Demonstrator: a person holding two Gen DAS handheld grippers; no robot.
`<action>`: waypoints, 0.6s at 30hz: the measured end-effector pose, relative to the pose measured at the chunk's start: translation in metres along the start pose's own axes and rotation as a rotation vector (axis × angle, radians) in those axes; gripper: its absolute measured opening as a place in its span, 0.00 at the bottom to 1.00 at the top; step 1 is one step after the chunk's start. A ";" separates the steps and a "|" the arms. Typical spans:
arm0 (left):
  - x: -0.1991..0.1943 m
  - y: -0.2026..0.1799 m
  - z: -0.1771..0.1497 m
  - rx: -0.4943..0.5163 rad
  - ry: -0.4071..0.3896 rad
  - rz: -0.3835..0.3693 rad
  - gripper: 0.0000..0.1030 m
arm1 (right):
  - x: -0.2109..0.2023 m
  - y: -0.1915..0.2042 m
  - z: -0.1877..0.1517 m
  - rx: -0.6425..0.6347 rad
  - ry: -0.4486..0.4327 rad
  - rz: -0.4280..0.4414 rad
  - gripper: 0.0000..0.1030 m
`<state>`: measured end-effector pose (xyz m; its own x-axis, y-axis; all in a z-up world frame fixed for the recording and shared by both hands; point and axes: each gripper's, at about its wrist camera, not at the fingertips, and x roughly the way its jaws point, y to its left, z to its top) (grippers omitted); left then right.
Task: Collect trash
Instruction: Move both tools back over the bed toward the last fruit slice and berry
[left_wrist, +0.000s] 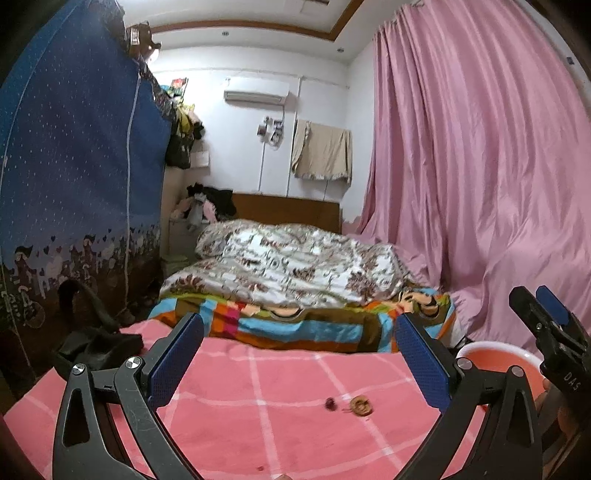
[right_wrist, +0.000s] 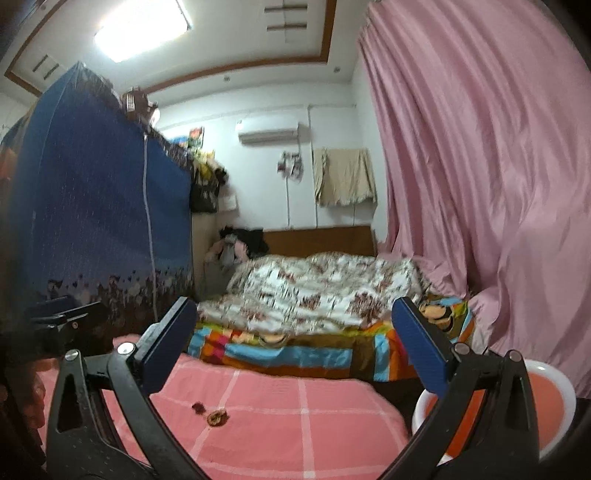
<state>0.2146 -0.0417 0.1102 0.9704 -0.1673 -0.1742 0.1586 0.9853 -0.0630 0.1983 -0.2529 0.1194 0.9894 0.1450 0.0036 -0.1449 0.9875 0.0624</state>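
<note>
Approach step: both grippers, left gripper (left_wrist: 299, 363) and right gripper (right_wrist: 295, 349), jaws wide and empty, above pink sheet (left_wrist: 295, 435); next, pinch brown scrap (left_wrist: 361, 406) mid-bed, bin (right_wrist: 554, 398) at right edge.

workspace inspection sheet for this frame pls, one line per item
Surface: pink checked blanket on the bed, flat near the camera.
Job's things: round brown scrap and small dark scrap side by side on the blanket; white basin with orange inside off the right edge.
Clutter: rumpled floral quilt; dark bag at left.
Grippers: left claw open, empty; right claw open, empty.
Cables: nothing seen.
Surroundings: pink curtain, blue wardrobe cover, air conditioner.
</note>
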 end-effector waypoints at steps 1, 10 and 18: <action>0.005 0.001 -0.001 0.000 0.018 0.002 0.98 | 0.006 0.000 -0.003 0.001 0.026 0.009 1.00; 0.052 0.015 -0.018 -0.022 0.218 -0.002 0.98 | 0.059 0.009 -0.027 -0.003 0.262 0.083 0.95; 0.090 0.025 -0.043 -0.028 0.416 -0.014 0.83 | 0.104 0.025 -0.058 -0.038 0.510 0.194 0.57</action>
<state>0.2977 -0.0338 0.0503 0.8108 -0.1856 -0.5552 0.1607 0.9825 -0.0937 0.2968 -0.2095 0.0632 0.8174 0.3275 -0.4738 -0.3344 0.9396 0.0726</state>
